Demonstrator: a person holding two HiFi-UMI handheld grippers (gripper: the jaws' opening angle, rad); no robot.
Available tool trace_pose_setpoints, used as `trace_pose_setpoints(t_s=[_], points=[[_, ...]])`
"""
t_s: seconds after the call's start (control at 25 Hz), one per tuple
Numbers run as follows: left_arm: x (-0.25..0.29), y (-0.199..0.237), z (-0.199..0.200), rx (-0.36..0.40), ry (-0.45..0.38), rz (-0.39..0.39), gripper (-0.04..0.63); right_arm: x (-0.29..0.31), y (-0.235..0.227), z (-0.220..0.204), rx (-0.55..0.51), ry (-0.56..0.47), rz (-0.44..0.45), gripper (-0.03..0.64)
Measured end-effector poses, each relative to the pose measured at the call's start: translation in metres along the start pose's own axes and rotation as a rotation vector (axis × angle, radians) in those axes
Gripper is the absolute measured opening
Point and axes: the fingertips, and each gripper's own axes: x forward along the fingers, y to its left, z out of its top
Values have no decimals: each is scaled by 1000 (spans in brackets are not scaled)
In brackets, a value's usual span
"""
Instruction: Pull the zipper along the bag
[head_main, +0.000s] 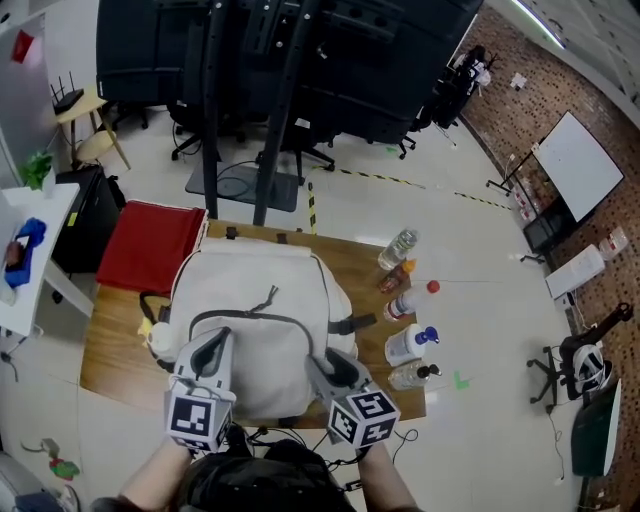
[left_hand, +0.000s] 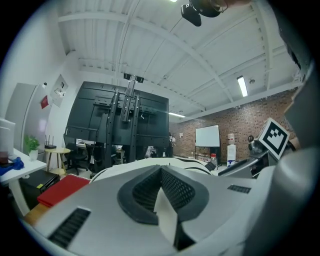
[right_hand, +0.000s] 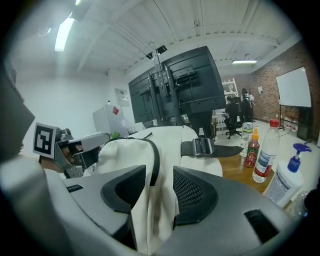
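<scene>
The white bag (head_main: 262, 305) lay on the wooden bench (head_main: 108, 352), with a row of bottles (head_main: 405, 300) standing just beside it on the right. At the bag's near edge the left claw (head_main: 214, 344) was clenched on a fold of its cream fabric. The right claw (head_main: 330, 362) stood released, jaws apart, with another fold of that fabric between them.

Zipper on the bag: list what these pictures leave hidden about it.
Zipper pull: head view, too small to pick out on the bag.
Bag's near edge: head view, covered by left tongs and right tongs.
Both gripper views: tongs' bodies fill the foreground; only fabric between them shows.
</scene>
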Motion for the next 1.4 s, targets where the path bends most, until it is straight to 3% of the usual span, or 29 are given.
trace_pose_setpoints(t_s=[0.16,0.32,0.52,0.68,0.84,0.96,1.4], points=[[10,-6,3,11,-39,-3,37,6,9,-5,-20,37,55,178],[20,-14,2,6,-27,23,37,21,10,-13,-29,91,96,206],[22,-16,-1,19,-7,62,37,36,3,-19,-66,144,59,204],[21,-13,-5,16,-2,88,37,41,0,-18,-55,125,51,179],[21,-12,-6,12,2,97,37,37,-2,-13,76,67,95,110],[23,-16,-3,23,2,96,37,32,-3,-8,106,29,122,74],[43,-28,1,67,42,72,37,30,-7,-7,111,3,156,64]])
